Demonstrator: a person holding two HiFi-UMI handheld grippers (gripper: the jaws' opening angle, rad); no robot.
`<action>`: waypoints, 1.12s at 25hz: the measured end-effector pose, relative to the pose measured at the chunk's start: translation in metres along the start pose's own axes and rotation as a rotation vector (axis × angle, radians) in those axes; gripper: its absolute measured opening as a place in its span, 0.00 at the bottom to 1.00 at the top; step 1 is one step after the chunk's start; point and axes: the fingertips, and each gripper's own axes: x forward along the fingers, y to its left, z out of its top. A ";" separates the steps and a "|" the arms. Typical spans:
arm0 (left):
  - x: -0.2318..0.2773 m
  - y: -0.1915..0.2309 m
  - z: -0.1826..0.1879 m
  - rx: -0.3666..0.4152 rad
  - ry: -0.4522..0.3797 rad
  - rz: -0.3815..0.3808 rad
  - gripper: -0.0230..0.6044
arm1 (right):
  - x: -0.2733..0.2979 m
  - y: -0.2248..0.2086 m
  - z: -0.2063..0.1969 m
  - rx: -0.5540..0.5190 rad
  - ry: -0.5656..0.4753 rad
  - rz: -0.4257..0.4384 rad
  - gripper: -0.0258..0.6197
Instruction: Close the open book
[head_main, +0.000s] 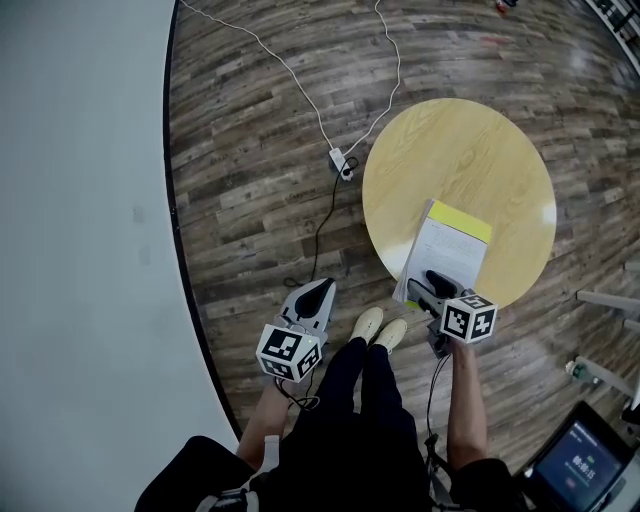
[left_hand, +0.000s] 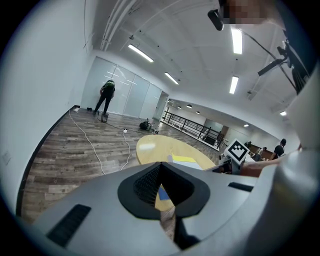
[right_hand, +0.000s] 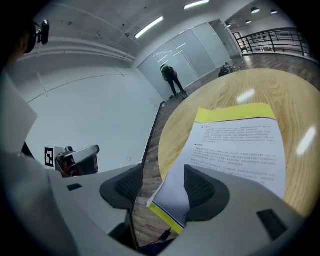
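Observation:
On the round wooden table (head_main: 480, 150) lies a book (head_main: 450, 250) with a white printed page up and a yellow strip along its far edge. My right gripper (head_main: 432, 285) is at the book's near corner. In the right gripper view that corner of the book (right_hand: 235, 145) sits between the jaws of the right gripper (right_hand: 162, 187), which stand open; the left pad is clear of it. My left gripper (head_main: 318, 290) hangs over the floor left of the table, shut and empty. The left gripper (left_hand: 161, 185) points toward the table (left_hand: 155, 147).
A power strip (head_main: 341, 163) with white and black cables lies on the wood floor left of the table. The person's shoes (head_main: 378, 328) stand by the table's near edge. A white wall (head_main: 80, 200) runs along the left; a screen (head_main: 585, 460) is at the bottom right.

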 end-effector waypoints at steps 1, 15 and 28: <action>0.001 -0.003 0.003 0.004 -0.002 -0.004 0.03 | -0.005 0.002 0.004 -0.001 -0.011 0.001 0.40; 0.020 -0.060 0.044 0.105 -0.040 -0.129 0.03 | -0.094 0.004 0.044 -0.015 -0.238 -0.103 0.05; 0.043 -0.129 0.098 0.213 -0.104 -0.280 0.03 | -0.203 0.035 0.090 -0.090 -0.520 -0.169 0.05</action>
